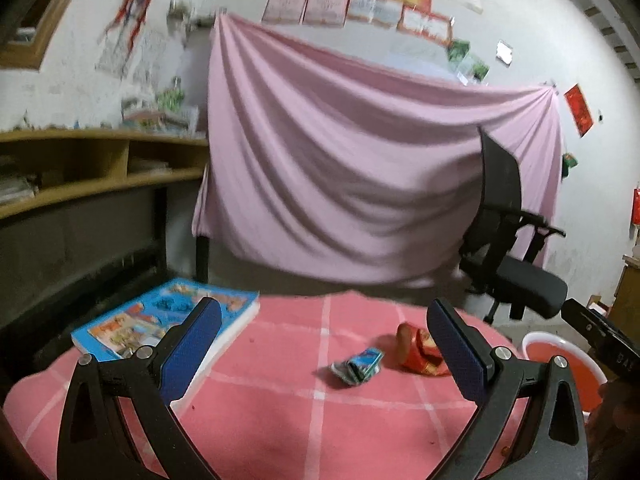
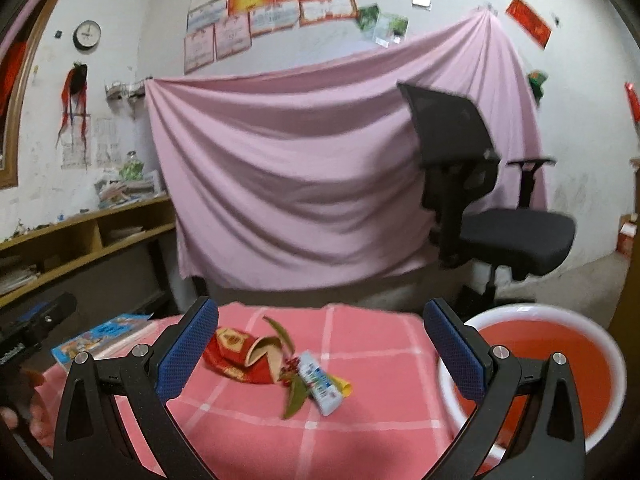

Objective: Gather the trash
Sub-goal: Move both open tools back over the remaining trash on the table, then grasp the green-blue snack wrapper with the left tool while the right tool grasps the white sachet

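Observation:
On the pink checked tablecloth (image 1: 280, 420) lie a crumpled blue wrapper (image 1: 360, 364) and a torn red and gold packet (image 1: 418, 350). The right wrist view shows the red packet (image 2: 240, 356), a green leaf with red berries (image 2: 294, 384) and a white and blue tube (image 2: 322, 382). A white bin with a red liner (image 2: 560, 364) stands at the table's right, also in the left wrist view (image 1: 560, 352). My left gripper (image 1: 324, 348) is open and empty above the table, near the wrapper. My right gripper (image 2: 320, 344) is open and empty above the packet and tube.
A blue picture book (image 1: 168, 320) lies on the table's left side. A black office chair (image 2: 480, 200) stands behind the table before a pink sheet (image 2: 300, 160). Wooden shelves (image 1: 80, 172) line the left wall. The right gripper's body (image 1: 600, 340) shows at the left view's edge.

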Demonstrator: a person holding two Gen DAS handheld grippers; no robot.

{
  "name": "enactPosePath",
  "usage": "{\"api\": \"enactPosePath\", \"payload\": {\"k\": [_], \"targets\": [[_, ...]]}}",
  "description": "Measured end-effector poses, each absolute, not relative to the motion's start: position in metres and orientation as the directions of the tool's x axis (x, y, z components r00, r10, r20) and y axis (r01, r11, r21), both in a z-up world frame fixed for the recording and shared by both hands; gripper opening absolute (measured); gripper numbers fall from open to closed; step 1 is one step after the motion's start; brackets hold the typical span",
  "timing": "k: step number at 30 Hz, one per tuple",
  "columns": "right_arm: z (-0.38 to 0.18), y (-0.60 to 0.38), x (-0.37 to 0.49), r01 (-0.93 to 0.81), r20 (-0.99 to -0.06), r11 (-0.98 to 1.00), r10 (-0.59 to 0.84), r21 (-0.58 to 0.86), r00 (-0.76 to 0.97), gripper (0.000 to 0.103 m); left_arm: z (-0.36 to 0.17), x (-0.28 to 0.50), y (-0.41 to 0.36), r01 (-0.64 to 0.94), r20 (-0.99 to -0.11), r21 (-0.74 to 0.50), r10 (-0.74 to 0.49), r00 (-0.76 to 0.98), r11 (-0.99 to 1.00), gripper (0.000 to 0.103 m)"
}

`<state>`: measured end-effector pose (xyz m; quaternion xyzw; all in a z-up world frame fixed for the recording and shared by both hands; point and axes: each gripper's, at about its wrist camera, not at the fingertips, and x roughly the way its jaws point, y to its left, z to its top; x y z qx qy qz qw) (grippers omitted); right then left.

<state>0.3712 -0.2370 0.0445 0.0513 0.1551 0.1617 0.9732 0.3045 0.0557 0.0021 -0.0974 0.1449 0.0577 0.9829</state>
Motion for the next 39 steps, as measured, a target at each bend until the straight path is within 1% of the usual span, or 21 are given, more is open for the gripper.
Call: {"api": "enactPosePath", "payload": {"k": [4, 7, 8, 10, 12, 13, 15, 16, 18, 19, 21, 22, 25, 26, 27, 28, 29, 30, 32, 35, 39], "targets": [[0.037, -0.228, 0.387, -0.311, -0.368, 0.942, 0.335, 0.125, 0.867, 0.103, -0.008, 0.329, 0.062, -0.138, -0.408, -0.204, 0.044, 0.912, 0.969, 0.101], [0.025, -0.218, 0.398, -0.339, -0.443, 0.935, 0.349, 0.106, 0.825, 0.088, -0.016, 0.347, 0.063, -0.129, -0.491, -0.22, 0.004, 0.871, 0.967, 0.1], [0.02, -0.214, 0.403, -0.343, -0.478, 0.935, 0.344, 0.092, 0.808, 0.084, -0.017, 0.351, 0.064, -0.126, -0.506, -0.224, -0.005, 0.862, 0.966, 0.1], [0.013, -0.209, 0.411, -0.356, -0.519, 0.93, 0.347, 0.086, 0.781, 0.081, -0.02, 0.358, 0.064, -0.116, -0.527, -0.232, -0.025, 0.849, 0.966, 0.1], [0.009, -0.207, 0.416, -0.364, -0.541, 0.928, 0.349, 0.084, 0.765, 0.069, -0.021, 0.365, 0.062, -0.103, -0.55, -0.232, -0.043, 0.834, 0.967, 0.097], [0.007, -0.207, 0.418, -0.363, -0.549, 0.928, 0.347, 0.084, 0.761, 0.066, -0.023, 0.369, 0.06, -0.093, -0.569, -0.228, -0.055, 0.821, 0.969, 0.096], [0.006, -0.21, 0.42, -0.35, -0.56, 0.932, 0.339, 0.092, 0.756, 0.056, -0.027, 0.379, 0.056, -0.079, -0.6, -0.225, -0.074, 0.796, 0.971, 0.088], [0.006, -0.212, 0.421, -0.343, -0.563, 0.935, 0.335, 0.097, 0.755, 0.054, -0.03, 0.384, 0.055, -0.07, -0.618, -0.225, -0.086, 0.782, 0.972, 0.085], [0.005, -0.215, 0.422, -0.318, -0.574, 0.944, 0.306, 0.083, 0.76, 0.051, -0.034, 0.395, 0.053, -0.058, -0.655, -0.224, -0.106, 0.749, 0.973, 0.073], [0.004, -0.217, 0.425, -0.306, -0.581, 0.949, 0.291, 0.074, 0.76, 0.05, -0.036, 0.399, 0.052, -0.053, -0.671, -0.223, -0.114, 0.732, 0.973, 0.07], [0.002, -0.222, 0.428, -0.288, -0.6, 0.955, 0.272, 0.071, 0.752, 0.043, -0.04, 0.407, 0.049, -0.045, -0.7, -0.217, -0.123, 0.704, 0.975, 0.063], [0.0, -0.224, 0.43, -0.281, -0.612, 0.957, 0.265, 0.073, 0.745, 0.041, -0.042, 0.41, 0.048, -0.04, -0.709, -0.214, -0.127, 0.694, 0.976, 0.062], [-0.003, -0.227, 0.433, -0.269, -0.637, 0.96, 0.255, 0.077, 0.727, 0.037, -0.041, 0.412, 0.045, -0.028, -0.713, -0.197, -0.124, 0.691, 0.98, 0.058], [-0.004, -0.227, 0.434, -0.269, -0.646, 0.96, 0.252, 0.075, 0.72, 0.034, -0.041, 0.411, 0.044, -0.018, -0.714, -0.192, -0.127, 0.689, 0.981, 0.051], [-0.006, -0.226, 0.435, -0.272, -0.657, 0.96, 0.25, 0.071, 0.711, 0.032, -0.041, 0.411, 0.043, -0.012, -0.716, -0.185, -0.126, 0.686, 0.983, 0.047], [-0.008, -0.225, 0.436, -0.278, -0.669, 0.958, 0.25, 0.067, 0.7, 0.031, -0.042, 0.412, 0.041, -0.008, -0.718, -0.18, -0.126, 0.685, 0.984, 0.046], [-0.009, -0.223, 0.437, -0.284, -0.678, 0.957, 0.249, 0.062, 0.691, 0.028, -0.043, 0.412, 0.04, -0.002, -0.719, -0.174, -0.126, 0.683, 0.985, 0.041], [-0.01, -0.221, 0.437, -0.291, -0.685, 0.955, 0.25, 0.059, 0.685, 0.025, -0.043, 0.412, 0.039, 0.004, -0.72, -0.172, -0.128, 0.682, 0.985, 0.034], [-0.013, -0.218, 0.436, -0.307, -0.695, 0.95, 0.253, 0.048, 0.673, 0.023, -0.046, 0.413, 0.036, 0.021, -0.726, -0.17, -0.14, 0.673, 0.985, 0.027], [-0.015, -0.212, 0.434, -0.332, -0.705, 0.943, 0.259, 0.036, 0.66, 0.019, -0.047, 0.413, 0.03, 0.034, -0.731, -0.149, -0.133, 0.669, 0.988, 0.025], [-0.017, -0.206, 0.432, -0.359, -0.71, 0.933, 0.266, 0.02, 0.652, 0.019, -0.048, 0.411, 0.023, 0.056, -0.733, -0.124, -0.129, 0.668, 0.991, 0.023]]}}
